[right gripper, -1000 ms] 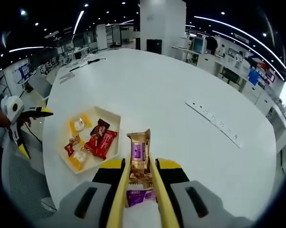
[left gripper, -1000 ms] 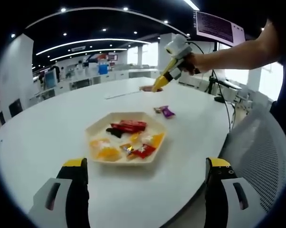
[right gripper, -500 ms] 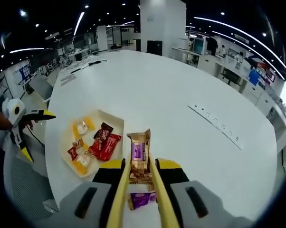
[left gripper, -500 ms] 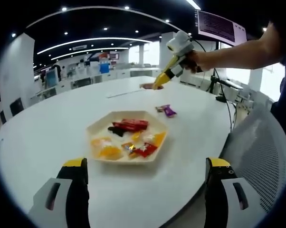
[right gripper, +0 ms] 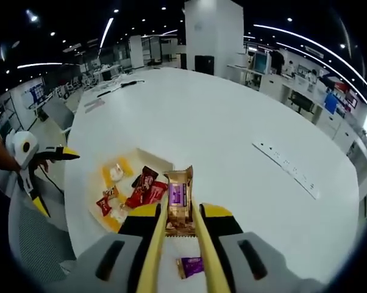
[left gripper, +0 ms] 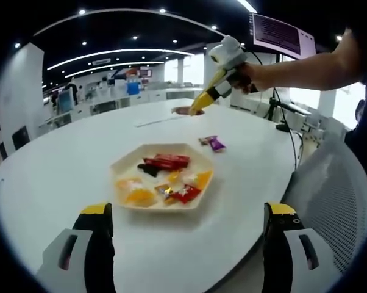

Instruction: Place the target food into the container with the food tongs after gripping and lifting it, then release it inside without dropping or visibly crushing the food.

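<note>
**Snack bar held above counter**

The white counter [left gripper: 61, 165] carries a cream tray [left gripper: 162, 178] of wrapped snacks. The left claw [left gripper: 189, 241] hangs wide open, holding nothing, near the tray. The right claw [right gripper: 178, 229] is closed on a brown-and-purple snack bar [right gripper: 178, 198], raised clear of the counter beside the tray. A purple candy [right gripper: 190, 266] lies on the counter below the bar.

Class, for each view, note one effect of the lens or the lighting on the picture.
Left gripper view: the fisheye bends the white table edge; the tray casts a soft shadow. Right gripper view: ceiling light strips curve, and the held snack packet looks sharp.
</note>
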The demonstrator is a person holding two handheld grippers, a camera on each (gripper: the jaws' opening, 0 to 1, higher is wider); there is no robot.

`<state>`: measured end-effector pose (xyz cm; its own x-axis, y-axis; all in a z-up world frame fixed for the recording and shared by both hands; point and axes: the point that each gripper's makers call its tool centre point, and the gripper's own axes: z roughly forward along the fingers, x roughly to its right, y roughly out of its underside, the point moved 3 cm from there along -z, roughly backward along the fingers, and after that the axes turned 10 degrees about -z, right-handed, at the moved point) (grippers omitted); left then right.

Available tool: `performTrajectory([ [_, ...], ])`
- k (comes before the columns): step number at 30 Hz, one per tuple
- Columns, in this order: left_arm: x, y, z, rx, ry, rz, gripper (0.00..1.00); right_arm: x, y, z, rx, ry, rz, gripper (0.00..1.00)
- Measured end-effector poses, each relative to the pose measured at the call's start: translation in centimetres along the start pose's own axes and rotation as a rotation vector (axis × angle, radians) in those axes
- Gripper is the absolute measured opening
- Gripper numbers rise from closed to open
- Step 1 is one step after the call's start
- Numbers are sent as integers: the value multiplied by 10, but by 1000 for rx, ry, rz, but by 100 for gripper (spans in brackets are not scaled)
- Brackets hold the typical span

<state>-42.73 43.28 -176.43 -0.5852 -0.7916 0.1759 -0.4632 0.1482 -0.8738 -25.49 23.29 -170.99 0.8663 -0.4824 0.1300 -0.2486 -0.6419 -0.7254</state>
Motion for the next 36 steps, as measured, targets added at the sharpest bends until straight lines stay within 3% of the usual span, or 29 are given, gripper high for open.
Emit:
performTrajectory([
  [36, -1, -2, -2, 17, -10, -7, 99, -78, -61, 23, 82, -118, -70, 24],
])
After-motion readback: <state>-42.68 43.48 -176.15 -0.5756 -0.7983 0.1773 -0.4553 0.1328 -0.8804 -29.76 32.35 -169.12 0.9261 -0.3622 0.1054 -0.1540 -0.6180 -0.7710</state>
